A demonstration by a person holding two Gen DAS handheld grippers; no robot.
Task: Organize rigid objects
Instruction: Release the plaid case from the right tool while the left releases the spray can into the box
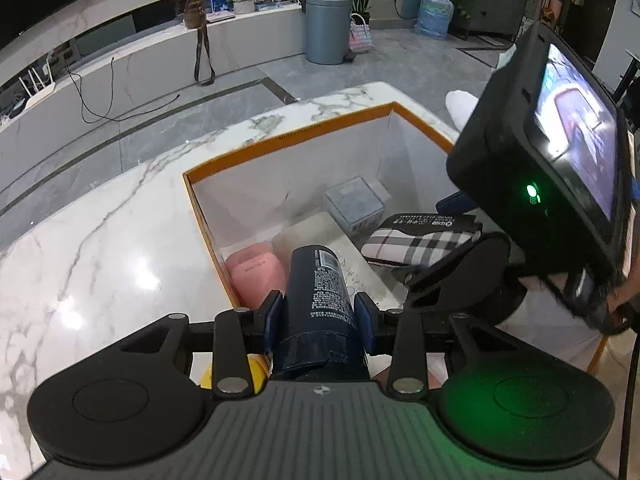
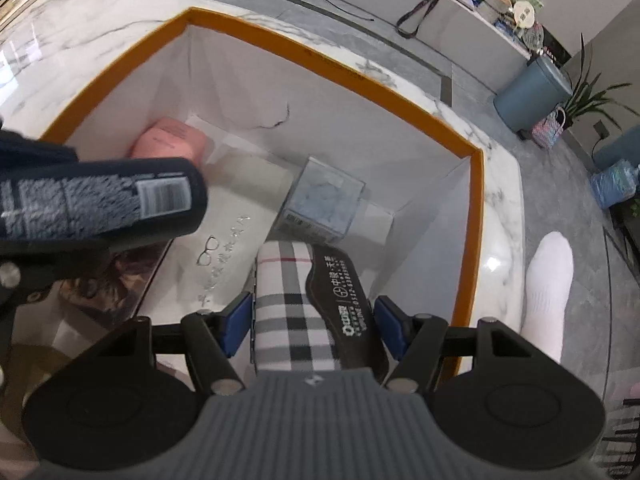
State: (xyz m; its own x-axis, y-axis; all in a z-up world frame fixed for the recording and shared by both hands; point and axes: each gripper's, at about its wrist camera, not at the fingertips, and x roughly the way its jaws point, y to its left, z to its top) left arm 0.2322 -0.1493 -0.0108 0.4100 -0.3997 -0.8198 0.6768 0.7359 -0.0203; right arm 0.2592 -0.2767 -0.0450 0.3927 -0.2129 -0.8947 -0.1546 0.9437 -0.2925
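Seen from the left wrist, the left tool (image 1: 319, 312) is clamped on a dark can (image 1: 320, 300), blue pads against its sides. The can's long axis runs straight away from the camera, its barcoded end pointing forward and down over the near-left part of an orange-rimmed box (image 1: 280, 138) on the marble tabletop (image 1: 100, 240). Under the can lie a pink case (image 1: 254, 276) in the box's left corner and a pale flat box (image 1: 320, 232); a clear cube (image 1: 354, 204) sits further in. At the right, the right tool carries a plaid case (image 1: 420, 242) over the box, close beside the can.

From the right wrist, the right tool (image 2: 314, 320) is clamped on the plaid case (image 2: 296, 304), which points forward and down into the box (image 2: 468, 240) near its right wall. Just ahead stands the clear cube (image 2: 324, 200), with the pale flat box (image 2: 236, 216) to its left and the pink case (image 2: 168, 140) beyond. The can (image 2: 104, 200) crosses the left side, lying nearly sideways in this view, its end toward the middle.
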